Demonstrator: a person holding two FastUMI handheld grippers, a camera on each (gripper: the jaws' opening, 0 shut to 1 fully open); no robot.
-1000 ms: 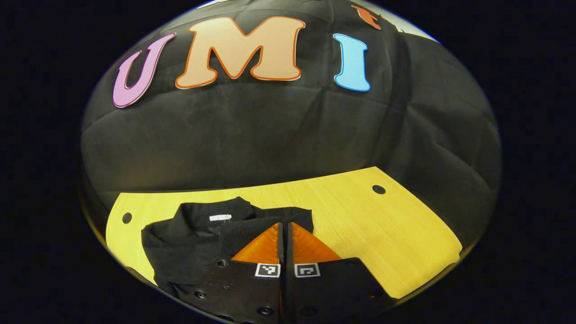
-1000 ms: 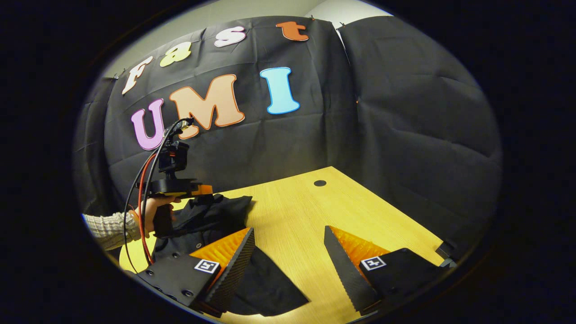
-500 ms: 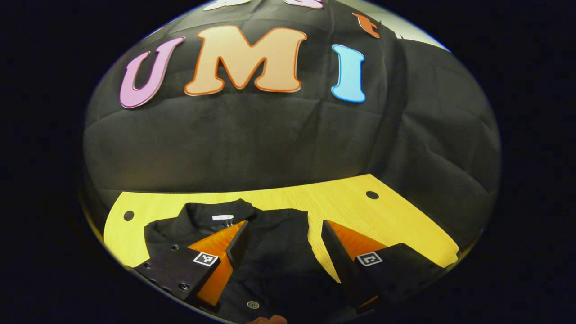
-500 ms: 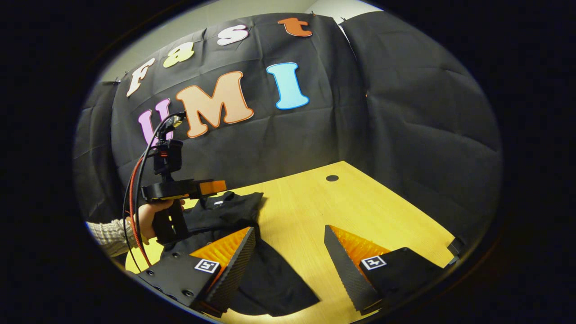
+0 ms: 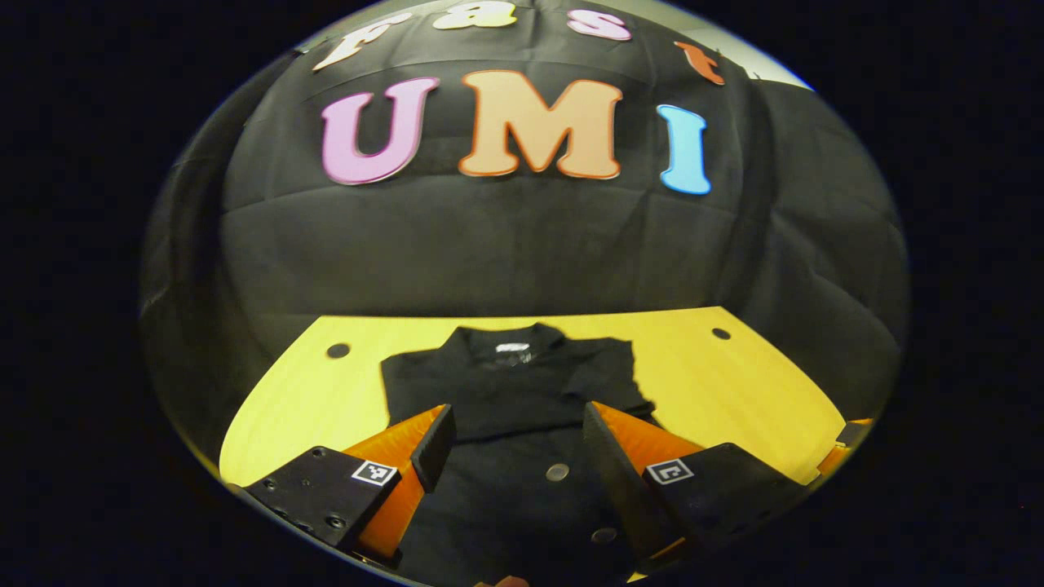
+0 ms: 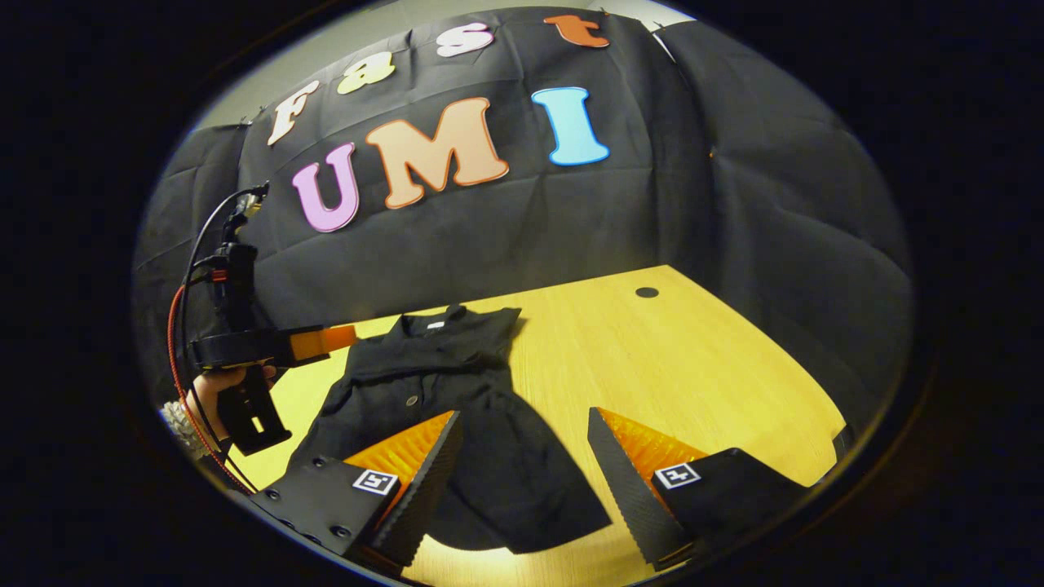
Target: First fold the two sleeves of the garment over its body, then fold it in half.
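With both claws open, garment (image 5: 506, 383) lies on table (image 5: 734, 383).

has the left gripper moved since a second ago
Yes. In the right gripper view the left gripper has drawn back left, off the black buttoned garment, which lies on the yellow wooden table; its jaws have opened.

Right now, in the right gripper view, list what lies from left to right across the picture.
Hand holding the left gripper → black garment lying on the table → round hole in the yellow table. The right gripper has its jaws open at the bottom, over the garment's hem and the bare wood.
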